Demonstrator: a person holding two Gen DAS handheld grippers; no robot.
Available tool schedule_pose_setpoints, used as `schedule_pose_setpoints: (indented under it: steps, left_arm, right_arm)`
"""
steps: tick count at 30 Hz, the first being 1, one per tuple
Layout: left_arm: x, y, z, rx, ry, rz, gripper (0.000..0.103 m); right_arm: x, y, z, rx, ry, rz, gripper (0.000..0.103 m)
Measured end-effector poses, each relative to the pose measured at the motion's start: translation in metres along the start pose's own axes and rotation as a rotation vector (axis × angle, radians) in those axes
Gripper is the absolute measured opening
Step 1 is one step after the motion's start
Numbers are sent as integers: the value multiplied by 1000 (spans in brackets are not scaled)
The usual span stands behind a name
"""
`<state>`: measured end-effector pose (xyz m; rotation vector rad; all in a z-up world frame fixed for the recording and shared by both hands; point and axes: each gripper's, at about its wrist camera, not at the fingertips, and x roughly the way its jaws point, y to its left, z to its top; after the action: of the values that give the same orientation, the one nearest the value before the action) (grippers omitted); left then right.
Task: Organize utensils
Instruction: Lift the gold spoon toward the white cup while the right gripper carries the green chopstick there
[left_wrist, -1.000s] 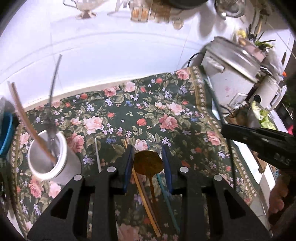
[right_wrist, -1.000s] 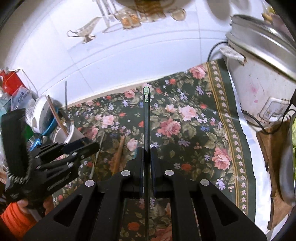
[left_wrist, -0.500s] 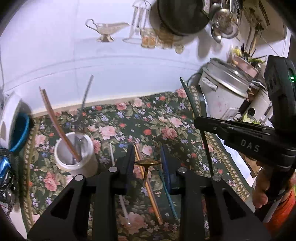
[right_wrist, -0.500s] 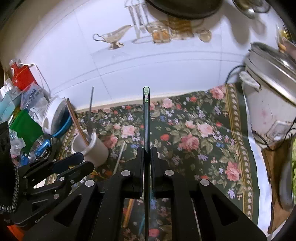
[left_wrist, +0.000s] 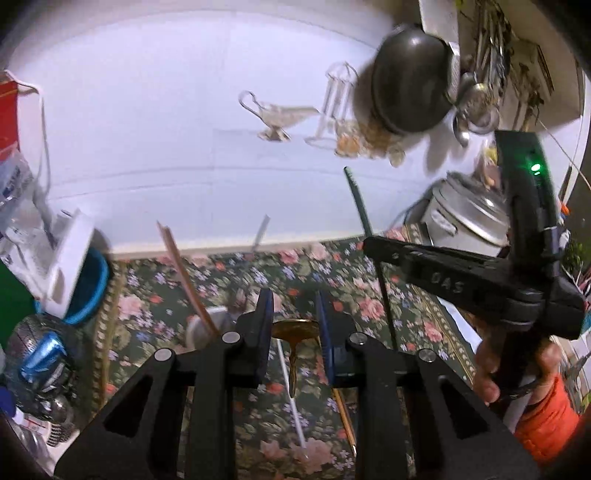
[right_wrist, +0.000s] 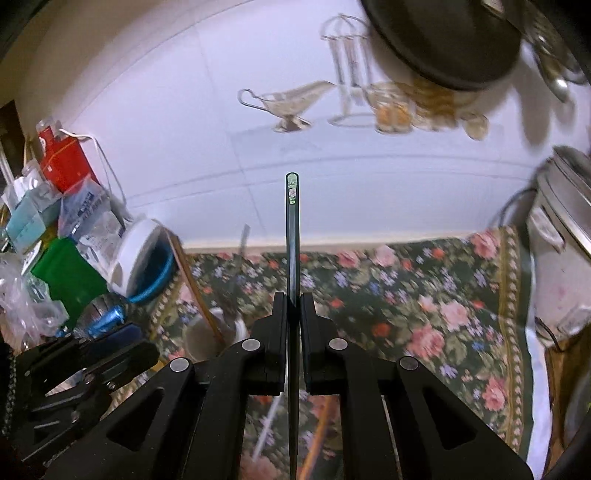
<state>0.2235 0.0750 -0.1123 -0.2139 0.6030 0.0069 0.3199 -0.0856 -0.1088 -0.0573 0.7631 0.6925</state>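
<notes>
My left gripper (left_wrist: 293, 314) is shut on a golden spoon (left_wrist: 295, 328), held by its bowl with the handle hanging down, above the floral mat (left_wrist: 369, 280). My right gripper (right_wrist: 293, 304) is shut on a dark green chopstick (right_wrist: 292, 229) that points up and forward; it shows in the left wrist view (left_wrist: 436, 273) to the right, with the chopstick (left_wrist: 360, 206). A white cup (right_wrist: 207, 338) holding a wooden chopstick (right_wrist: 190, 280) and a metal utensil stands at the mat's left, partly hidden behind the left gripper (right_wrist: 74, 373). A white chopstick (left_wrist: 291, 391) and a wooden one (left_wrist: 343, 417) lie on the mat.
A rice cooker (right_wrist: 561, 236) stands at the right. Bags, boxes and a white-and-blue tub (right_wrist: 144, 258) crowd the left. A white tiled wall (left_wrist: 184, 147) with decals and a hanging dark pan (left_wrist: 410, 81) is behind.
Both grippers have risen and tilted up toward the wall, carrying the spoon and the green chopstick. The cup now sits lower in view, behind the left gripper's fingers.
</notes>
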Motion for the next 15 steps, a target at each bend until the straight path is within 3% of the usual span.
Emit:
schedule_pose_setpoints:
  steps: [8,15]
  left_arm:
    - [-19,32,29,-29,-64,33,22]
    - [-13,63,44,-66,-80,39,22]
  right_arm:
    - [29,45,29,-70,-19,42,6]
    - [63,69,45,-90,-54,28,6]
